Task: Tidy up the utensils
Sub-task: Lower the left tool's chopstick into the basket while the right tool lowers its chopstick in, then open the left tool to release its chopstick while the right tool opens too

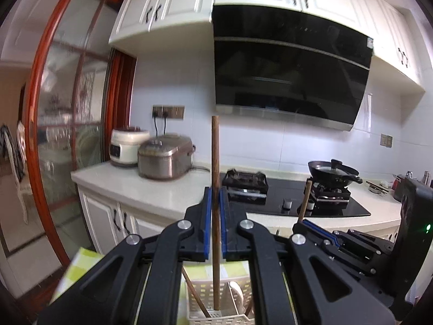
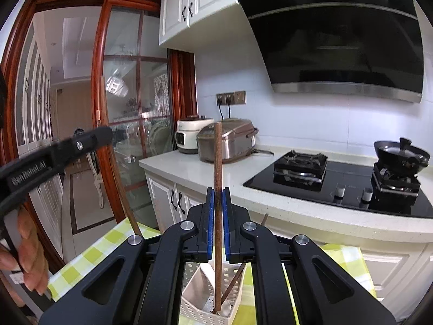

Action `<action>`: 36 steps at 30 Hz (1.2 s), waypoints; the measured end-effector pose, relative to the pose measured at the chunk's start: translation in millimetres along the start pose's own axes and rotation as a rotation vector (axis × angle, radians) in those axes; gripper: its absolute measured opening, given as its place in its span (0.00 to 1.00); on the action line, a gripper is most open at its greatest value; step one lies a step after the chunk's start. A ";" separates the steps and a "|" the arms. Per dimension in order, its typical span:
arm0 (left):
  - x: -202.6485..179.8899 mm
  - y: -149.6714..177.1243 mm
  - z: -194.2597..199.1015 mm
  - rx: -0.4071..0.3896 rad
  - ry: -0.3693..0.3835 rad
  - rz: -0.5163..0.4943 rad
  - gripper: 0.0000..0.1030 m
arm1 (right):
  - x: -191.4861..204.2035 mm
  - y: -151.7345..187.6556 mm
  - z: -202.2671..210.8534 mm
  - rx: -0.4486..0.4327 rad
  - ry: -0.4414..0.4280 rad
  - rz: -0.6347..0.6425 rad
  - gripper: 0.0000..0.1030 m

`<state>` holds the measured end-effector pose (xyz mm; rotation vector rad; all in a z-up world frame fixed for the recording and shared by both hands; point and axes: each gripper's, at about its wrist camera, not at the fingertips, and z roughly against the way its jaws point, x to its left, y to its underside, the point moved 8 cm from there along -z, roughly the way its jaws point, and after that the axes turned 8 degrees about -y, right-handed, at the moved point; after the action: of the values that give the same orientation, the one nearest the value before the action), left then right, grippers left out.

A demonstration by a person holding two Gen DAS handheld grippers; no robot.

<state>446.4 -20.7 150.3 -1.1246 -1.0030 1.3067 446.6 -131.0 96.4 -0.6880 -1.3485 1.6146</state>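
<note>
Kitchen; chopstick [image 1: 215, 162] upright, pinched in left gripper [image 1: 215, 203] above basket [image 1: 194, 298].

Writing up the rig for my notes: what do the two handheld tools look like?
Both tools, left and right, are matte black plastic with linked arms, silver round pivot screws and blue finger pads. The left carries white lettering; the right's body shows a green light.

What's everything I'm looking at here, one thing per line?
Chopstick: two, brown wood, one upright in each gripper.
Utensil basket: one, white, below the grippers on the checked cloth.
Checked cloth: one, green and white.
Rice cookers: two, one white, one metallic, on the counter.
Wok: one, black, on the right burner.
Range hood: one, black, on the wall.
Left gripper: black, blue pads, shut on a chopstick.
Right gripper: same, shut on the other.
</note>
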 end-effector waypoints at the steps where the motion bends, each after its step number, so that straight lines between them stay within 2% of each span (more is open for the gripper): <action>1: 1.8 5.2 -5.7 0.016 0.005 0.008 0.06 | -3.1 3.7 -4.8 0.011 -0.001 -0.007 0.06; 7: 5.0 51.6 -41.4 0.137 0.031 0.037 0.06 | -7.0 33.2 -27.6 0.094 -0.014 -0.013 0.06; 13: 9.2 102.6 -64.8 0.261 0.020 0.027 0.06 | -7.2 69.7 -50.4 0.199 -0.027 -0.024 0.06; 17: 14.0 124.8 -74.3 0.313 0.007 0.021 0.06 | -9.6 75.4 -56.3 0.202 -0.014 -0.031 0.06; 22: 25.2 133.8 -76.8 0.326 -0.032 0.030 0.08 | -12.7 78.0 -64.2 0.232 -0.014 -0.035 0.09; 23: 27.2 132.8 -75.8 0.323 -0.039 0.032 0.10 | -14.2 79.9 -64.8 0.238 -0.001 -0.038 0.13; 24: 29.1 130.9 -73.5 0.318 -0.044 0.035 0.18 | -16.4 80.3 -64.6 0.239 0.006 -0.043 0.17; 25: 30.6 129.2 -70.5 0.312 -0.050 0.040 0.28 | -19.4 80.4 -62.8 0.234 0.017 -0.054 0.29; 26: 34.7 126.3 -65.3 0.297 -0.061 0.047 0.33 | -22.6 80.1 -60.5 0.225 0.025 -0.063 0.43; 27: 36.3 123.3 -60.9 0.287 -0.066 0.050 0.39 | -24.9 78.7 -54.4 0.205 0.029 -0.077 0.45; 32: 47.6 115.3 -31.0 0.239 -0.102 0.059 0.53 | -27.4 74.0 -29.2 0.167 0.051 -0.082 0.45; 36: 57.0 118.7 1.6 0.200 -0.143 0.074 0.76 | -29.1 78.4 0.1 0.144 0.068 -0.094 0.45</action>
<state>423.5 29.7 30.8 -0.9337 -0.9180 1.5282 437.4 -157.4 17.6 -0.5796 -1.1861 1.5818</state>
